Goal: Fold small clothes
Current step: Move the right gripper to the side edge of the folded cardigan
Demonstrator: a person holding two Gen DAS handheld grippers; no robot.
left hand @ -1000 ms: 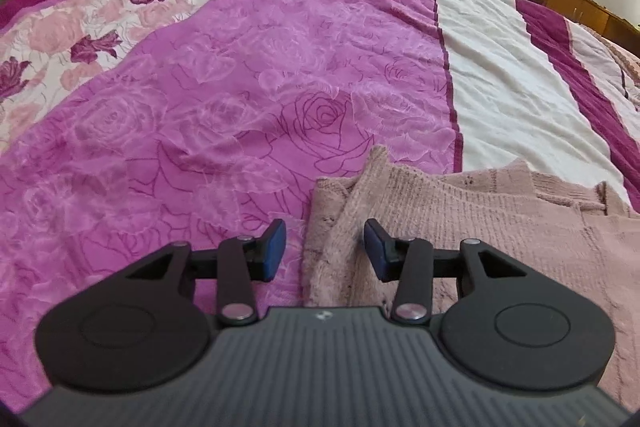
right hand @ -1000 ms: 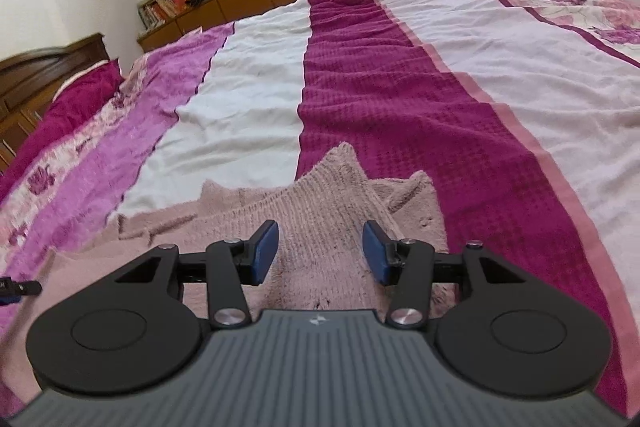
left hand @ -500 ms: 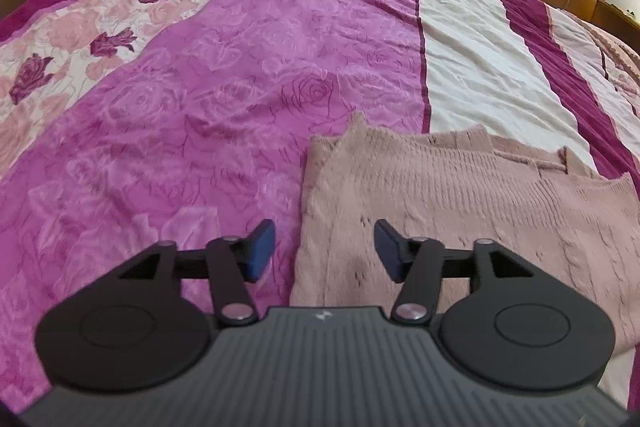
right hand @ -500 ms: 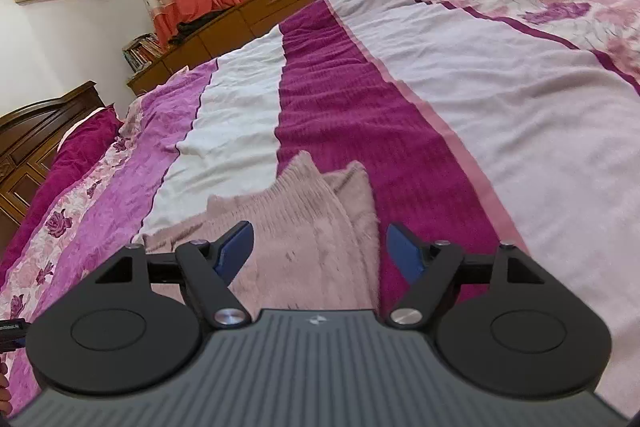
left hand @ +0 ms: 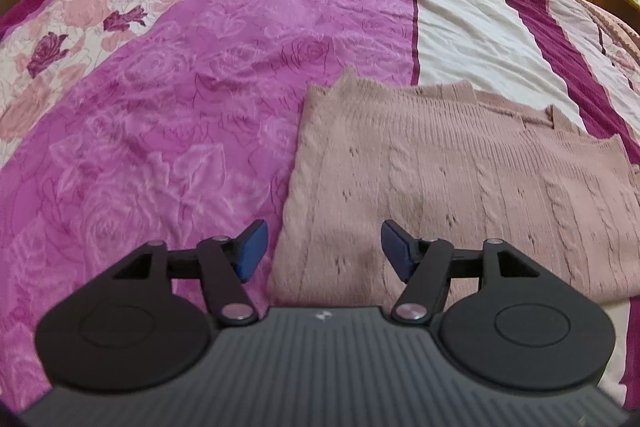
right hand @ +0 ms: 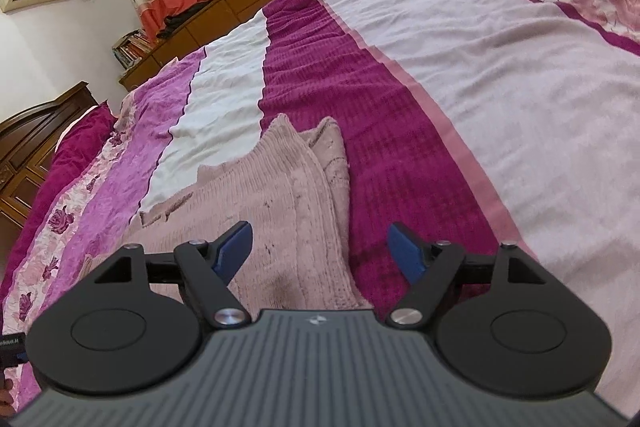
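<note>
— Lying folded on the bed, the pink knitted sweater spans the purple, white and maroon stripes of the cover.

— And the claws?

— Left claw has just been opening; its pads stand apart above the sweater's left edge, gripping nothing. Right claw has likewise spread wide, empty, over the sweater's right edge.

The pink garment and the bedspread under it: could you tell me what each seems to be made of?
Pink garment: apparently knitted yarn, matte and soft, given its ribbing and cable columns; the fibre is unclear. Bedspread: seemingly thin woven cloth, faintly glossy, with printed roses and fine wrinkles.
</note>
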